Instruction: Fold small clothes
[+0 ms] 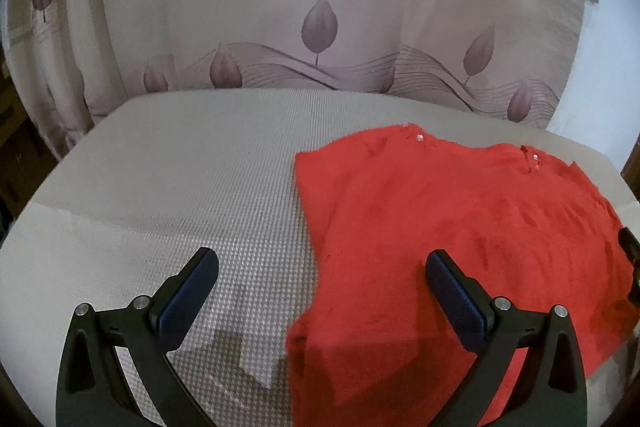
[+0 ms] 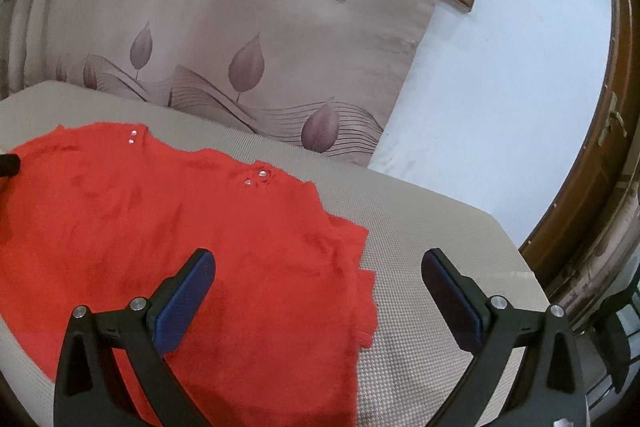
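So the red top (image 1: 460, 235) was lying flat on the table (image 1: 180, 187), which had a beige textured cover on it. From the left wrist camera the top took up the right half of the surface, with its left edge running down roughly the middle of the view, and the rest of the table to the left was bare cover. A couple of small shiny studs (image 1: 420, 137) sat up near the far edge of the top, and another pair (image 1: 535, 157) further right.

The left gripper (image 1: 322, 267) was spread wide with nothing between its fingers. One blue pad (image 1: 188, 301) hung over the bare cover and the other over the red fabric, so it straddled the top's left edge. I couldn't tell whether it touched the cloth.

The right gripper (image 2: 319, 265) looked much the same, fingers released and far apart, holding nothing. Its left finger (image 2: 182, 301) was over the red top and its right finger over the cover, so it straddled the top's right edge, where a sleeve-like flap (image 2: 360, 279) stuck out.

Behind the table hung a curtain (image 2: 224, 27) printed with leaves and some writing. To the right of it was a pale wall (image 2: 500, 87) and a brown wooden frame (image 2: 600, 167).
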Available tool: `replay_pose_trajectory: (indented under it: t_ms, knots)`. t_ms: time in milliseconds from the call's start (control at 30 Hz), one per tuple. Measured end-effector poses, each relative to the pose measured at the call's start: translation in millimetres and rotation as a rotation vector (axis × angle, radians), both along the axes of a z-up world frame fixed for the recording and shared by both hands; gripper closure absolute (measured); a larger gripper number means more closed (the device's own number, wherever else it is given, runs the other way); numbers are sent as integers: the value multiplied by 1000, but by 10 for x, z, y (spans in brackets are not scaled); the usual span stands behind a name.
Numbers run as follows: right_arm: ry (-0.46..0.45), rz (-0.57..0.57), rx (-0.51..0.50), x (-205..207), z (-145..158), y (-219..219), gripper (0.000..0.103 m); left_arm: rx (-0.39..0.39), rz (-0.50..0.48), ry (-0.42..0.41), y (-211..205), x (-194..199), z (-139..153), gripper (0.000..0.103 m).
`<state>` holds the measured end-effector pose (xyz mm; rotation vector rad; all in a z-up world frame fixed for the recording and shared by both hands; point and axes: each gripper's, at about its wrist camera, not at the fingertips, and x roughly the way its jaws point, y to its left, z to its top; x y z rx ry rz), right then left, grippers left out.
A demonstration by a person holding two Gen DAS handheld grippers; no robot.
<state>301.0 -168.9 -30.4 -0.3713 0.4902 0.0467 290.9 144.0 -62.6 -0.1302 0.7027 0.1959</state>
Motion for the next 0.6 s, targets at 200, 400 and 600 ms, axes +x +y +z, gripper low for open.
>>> replay_pose_trajectory:
  t_ms: [200,400,600]
  knots:
    - [8,7,-16,10,-17,31,1,-28,-1,29,31,23,-49,0]
    - [4,29,-36,-6,-22,92,1,-107,-136,-17,186,32,24,0]
    - [-2,21,27,-4,16,-16,1,-263,-377,38,464,228,11,0]
